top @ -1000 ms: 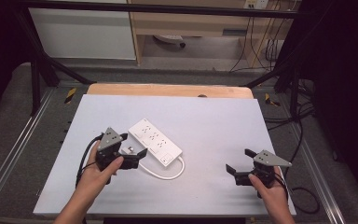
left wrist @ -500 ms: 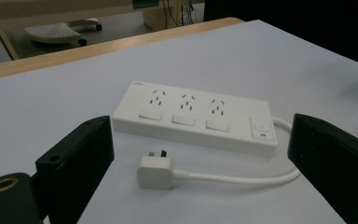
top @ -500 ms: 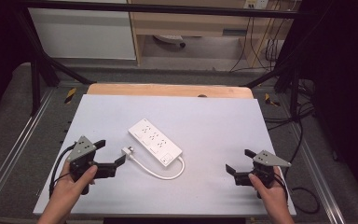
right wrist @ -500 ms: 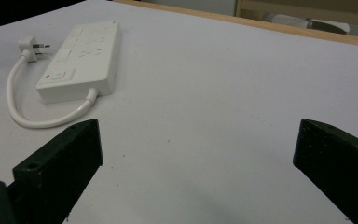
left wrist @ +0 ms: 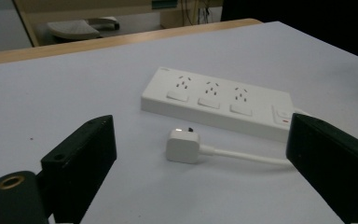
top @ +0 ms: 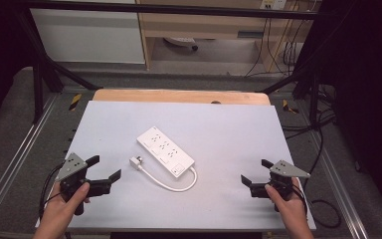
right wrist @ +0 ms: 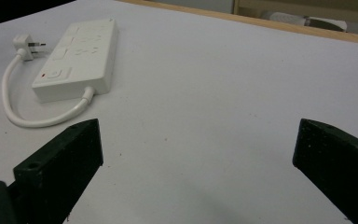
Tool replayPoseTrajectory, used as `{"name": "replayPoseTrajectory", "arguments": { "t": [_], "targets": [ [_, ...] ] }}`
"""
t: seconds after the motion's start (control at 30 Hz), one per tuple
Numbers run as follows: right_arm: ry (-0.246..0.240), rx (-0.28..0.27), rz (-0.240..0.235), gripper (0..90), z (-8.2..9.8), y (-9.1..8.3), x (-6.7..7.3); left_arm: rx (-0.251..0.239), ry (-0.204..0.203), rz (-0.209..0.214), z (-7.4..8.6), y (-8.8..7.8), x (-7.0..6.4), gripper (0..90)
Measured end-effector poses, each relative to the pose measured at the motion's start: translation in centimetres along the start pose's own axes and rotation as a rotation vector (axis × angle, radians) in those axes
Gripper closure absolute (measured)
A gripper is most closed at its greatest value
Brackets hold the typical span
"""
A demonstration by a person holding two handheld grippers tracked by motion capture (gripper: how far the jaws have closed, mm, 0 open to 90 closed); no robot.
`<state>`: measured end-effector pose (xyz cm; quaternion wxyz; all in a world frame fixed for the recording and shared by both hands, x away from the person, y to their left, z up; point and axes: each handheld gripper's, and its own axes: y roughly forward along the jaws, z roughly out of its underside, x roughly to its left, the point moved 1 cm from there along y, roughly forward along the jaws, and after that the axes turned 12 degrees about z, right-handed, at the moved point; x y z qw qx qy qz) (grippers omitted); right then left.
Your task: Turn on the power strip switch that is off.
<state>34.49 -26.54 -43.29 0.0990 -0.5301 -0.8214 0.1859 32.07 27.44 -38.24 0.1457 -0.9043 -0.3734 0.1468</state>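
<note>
A white power strip (top: 165,151) (left wrist: 219,102) (right wrist: 79,58) lies diagonally in the middle of the white table (top: 219,129). Its short white cable (top: 171,185) loops round to a white plug (top: 136,162) (left wrist: 182,145) (right wrist: 24,45) lying loose beside it. My left gripper (top: 104,168) (left wrist: 205,172) stands open at the front left, jaws pointing toward the plug, nothing between them. At the front right my right gripper (top: 256,172) (right wrist: 196,163) is open and empty, well apart from the strip.
A wooden strip (top: 179,95) runs along the table's far edge. Metal frame rails (top: 15,159) flank both sides. Black cables (top: 318,149) hang off the right. A cabinet and shelving (top: 89,35) stand beyond the table.
My left gripper has drawn back from the strip's plug end to the front left corner, open and empty. The plug now lies free on the table. The right gripper has stayed put.
</note>
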Motion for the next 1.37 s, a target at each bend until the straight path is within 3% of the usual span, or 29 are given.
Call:
{"name": "replayPoseTrajectory", "arguments": {
  "t": [0.27,1.13,1.27,1.37],
  "targets": [
    [0.002,0.001,0.000,2.1,0.0,0.0,0.0,0.002,-0.028,0.000,1.4,-0.5,0.6,9.6],
    [-0.004,0.011,0.009,2.1,0.1,0.1,0.0,0.087,0.002,0.087,4.1,1.6,-1.0,8.7],
    [0.000,0.044,0.038,2.5,0.3,0.5,-0.1,0.114,0.013,0.105,4.6,2.3,-1.6,8.8],
    [0.012,0.108,0.084,2.9,0.9,1.2,-0.3,0.128,0.036,0.116,4.5,2.8,-1.9,8.7]
  ]
}}
